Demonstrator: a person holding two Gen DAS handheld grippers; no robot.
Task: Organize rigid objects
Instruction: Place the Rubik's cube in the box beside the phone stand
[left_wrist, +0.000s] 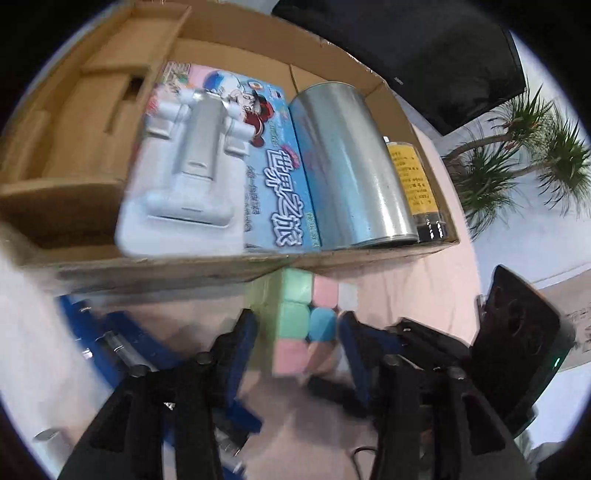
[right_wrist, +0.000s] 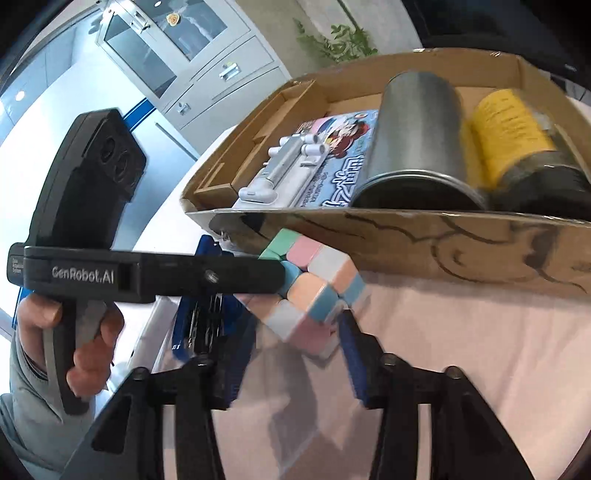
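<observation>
A pastel puzzle cube (left_wrist: 306, 321) sits between the fingers of both grippers, just in front of the cardboard box (left_wrist: 166, 264). My left gripper (left_wrist: 297, 332) is shut on the cube. My right gripper (right_wrist: 299, 332) also straddles the cube (right_wrist: 314, 291) from the other side, jaws at its sides. The box (right_wrist: 443, 243) holds a white phone stand (left_wrist: 192, 162), a blue cartoon box (left_wrist: 273, 173), a silver tin can (left_wrist: 354, 166) and a yellow-labelled jar (left_wrist: 417, 184).
The table has a pink cloth (right_wrist: 461, 350). The left part of the box (left_wrist: 74, 147) holds nothing. Blue clips (right_wrist: 199, 317) lie left of the cube. A black monitor (left_wrist: 424, 44) and plants (left_wrist: 517, 147) stand behind the box.
</observation>
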